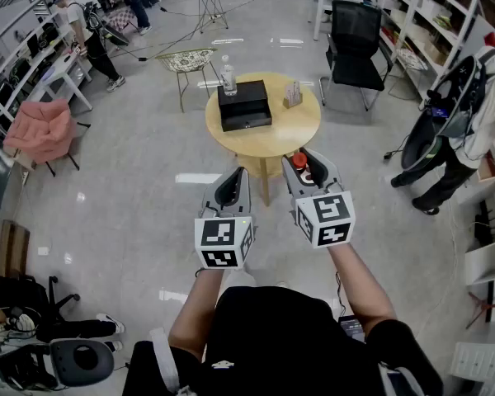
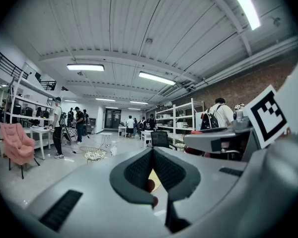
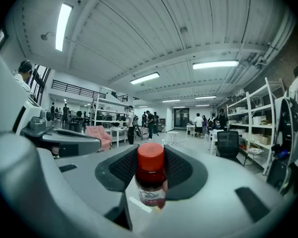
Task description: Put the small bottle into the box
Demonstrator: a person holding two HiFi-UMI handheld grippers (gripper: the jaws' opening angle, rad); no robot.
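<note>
Your R tongs (image 1: pixel 307 163) are clamped on the small bottle (image 3: pixel 150 175): pads press both sides of its body and the red cap stands up clear of them, so its long axis runs upright across the pads, not along them. Your L tongs (image 2: pixel 151 168) are closed w/ nothing between them. What matters now is the bearing to the box (image 1: pixel 244 104). It's the black one on the round worktop (image 1: pixel 301 126), at approx. 11 o'clock from the R tongs in the head view and well apart from them. The near edge of the worktop lies between you and it. From the L tongs the box is nearer 12 o'clock, so that side is lined up straighter and about as close. But the load is on the R, so I'd reckon the carry goes forward and a bit leftward across your midline. A clear bottle (image 1: pixel 228 79) stands just beyond the box at its 12 o'clock, touching or nearly so, so I'd come in from the near side. Can't tell from here whether the box top is open. Keep the bottle cap-up on approach, so it goes in base first.
</note>
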